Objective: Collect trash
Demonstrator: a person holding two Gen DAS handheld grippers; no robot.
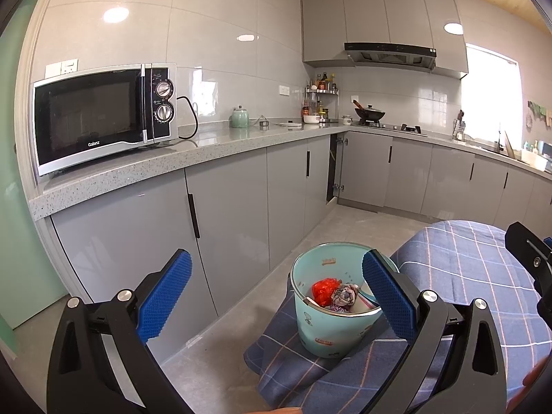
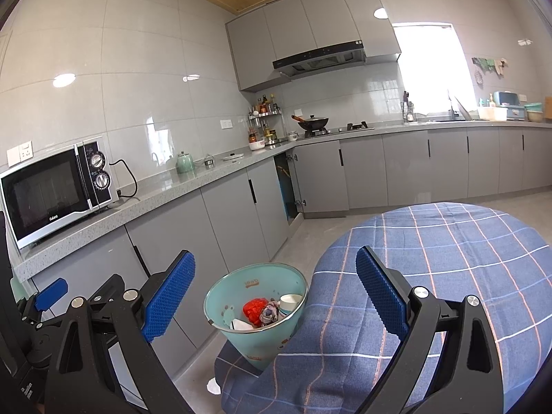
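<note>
Grey kitchen cabinets run under a speckled counter carrying a microwave. Both tools are spread wide and grip nothing: the left gripper frames the pale green trash bin, its right pad crossing in front of the rim, though contact is unclear. The bin stands beside the blue checked tablecloth, holding a red wrapper and crumpled scraps. Only the view from the right gripper shows a paper cup inside.

A microwave sits on the grey counter, a wok on the stove.
</note>
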